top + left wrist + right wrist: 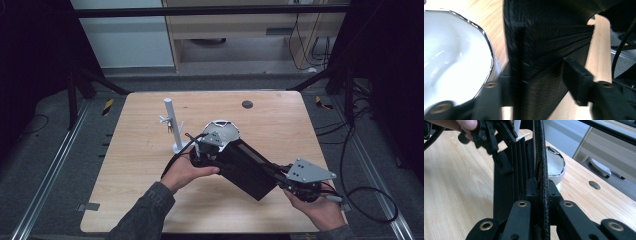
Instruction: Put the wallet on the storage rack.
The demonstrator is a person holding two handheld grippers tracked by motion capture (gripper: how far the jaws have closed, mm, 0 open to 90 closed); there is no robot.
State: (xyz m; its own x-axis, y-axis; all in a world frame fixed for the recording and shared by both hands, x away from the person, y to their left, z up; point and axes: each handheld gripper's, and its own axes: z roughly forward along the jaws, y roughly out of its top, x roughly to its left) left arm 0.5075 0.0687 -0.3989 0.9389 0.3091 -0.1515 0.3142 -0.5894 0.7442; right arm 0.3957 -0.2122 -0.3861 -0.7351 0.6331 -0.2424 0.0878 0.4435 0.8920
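I am holding a black, textured, accordion-pleated folder [248,169] between both grippers above the middle of the wooden bench [135,165], toward its near edge. Its long axis is running from the bench's centre down toward the near right corner. My right gripper [541,191] is pinching the folder's thick stitched edge, jaws closed flat on either side of it at the near right end. My left gripper [536,82] is working at the far end: its jaws are straddling the pleated panels and seem to be gripping them, though blur is keeping me from telling how firmly. So the folder is lying straight ahead of both sets of jaws, stretched between them. Just beyond its far end, a white ceramic bowl with a dark rim [222,127] is sitting, and a white upright post stand [173,126] is standing left of that.
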